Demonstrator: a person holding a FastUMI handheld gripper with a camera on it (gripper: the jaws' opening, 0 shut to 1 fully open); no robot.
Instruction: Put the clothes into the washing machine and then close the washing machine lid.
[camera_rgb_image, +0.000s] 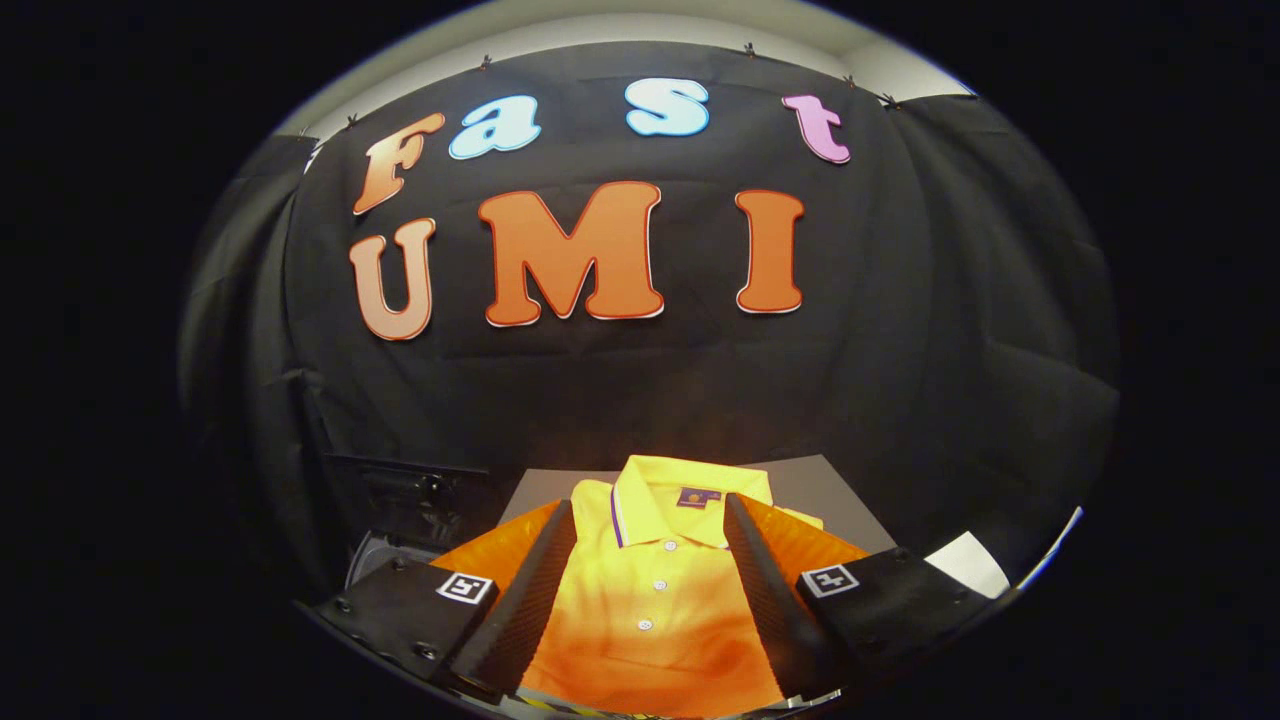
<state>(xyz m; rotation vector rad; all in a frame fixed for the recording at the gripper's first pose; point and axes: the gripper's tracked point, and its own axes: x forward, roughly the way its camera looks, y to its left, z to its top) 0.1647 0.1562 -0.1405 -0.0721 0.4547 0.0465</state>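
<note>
A folded yellow and orange polo shirt (655, 590) lies flat on a grey surface (820, 495), its collar pointing away from me and its buttoned placket running down the middle. My gripper (650, 515) hovers over it, open wide, with the shirt's collar and placket showing between the two black ribbed fingers (535, 590). Neither finger visibly presses on the cloth. To the left of the left finger I see a dark open lid (405, 480) and a grey rim (375, 555) below it, apparently the washing machine.
The black cloth wall of the booth stands close behind the grey surface. A white patch (965, 560) shows at the right, beyond the right finger.
</note>
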